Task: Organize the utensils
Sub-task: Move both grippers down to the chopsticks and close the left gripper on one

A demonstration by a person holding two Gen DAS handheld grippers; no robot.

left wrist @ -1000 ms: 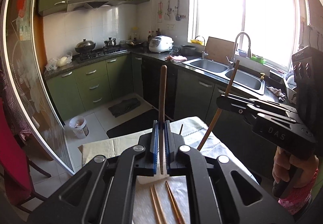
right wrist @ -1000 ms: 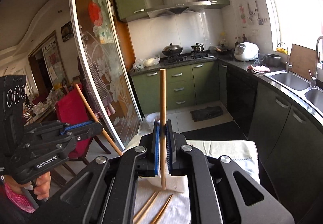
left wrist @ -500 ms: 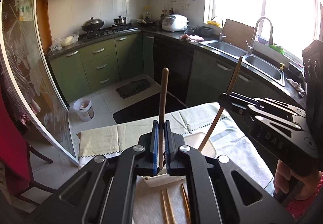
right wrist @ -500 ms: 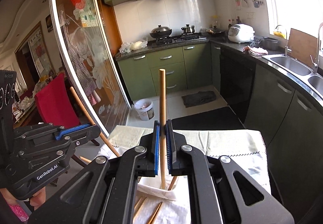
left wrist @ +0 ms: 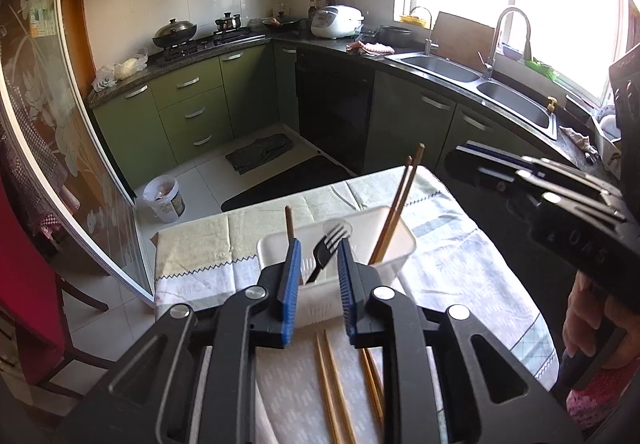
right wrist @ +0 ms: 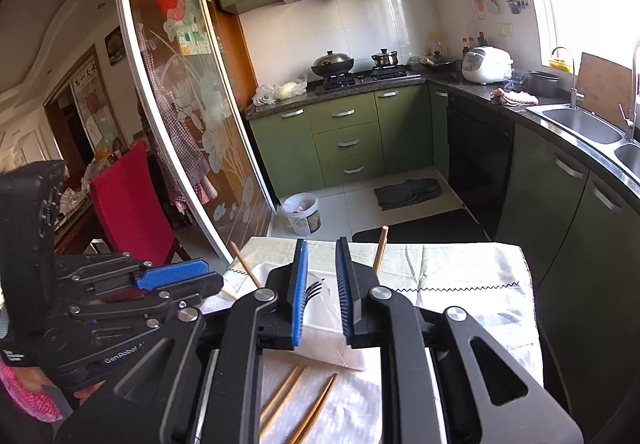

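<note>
Left wrist view: the table (left wrist: 472,264) carries a pale cloth with a zigzag-stitched border. On it stands a white plastic basket (left wrist: 400,240), rectangular with rounded corners and a slotted front wall. A pair of slim brown chopsticks (left wrist: 400,200) leans upright in the basket's right part. A single chopstick (left wrist: 289,222) stands at its left side, just beside the left blue pad. A black fork (left wrist: 326,248) tilts in the middle, tines up. Loose light-wood chopsticks (left wrist: 332,384) lie flat on the near cloth.

The left gripper (left wrist: 318,290) has black rigid arms and ribbed blue pads. Its fingers have just been opening and now stand released, with nothing clamped between them. The basket shows through the gap.

Right wrist view: the right gripper (right wrist: 322,292) is of the same build. Its fingers have also just been opening and are released, empty. The fork tines (right wrist: 314,288) show between the pads, beyond them. A round wooden chopstick (right wrist: 380,248) stands just right of the right pad. More chopsticks (right wrist: 298,400) lie on the near cloth.
</note>
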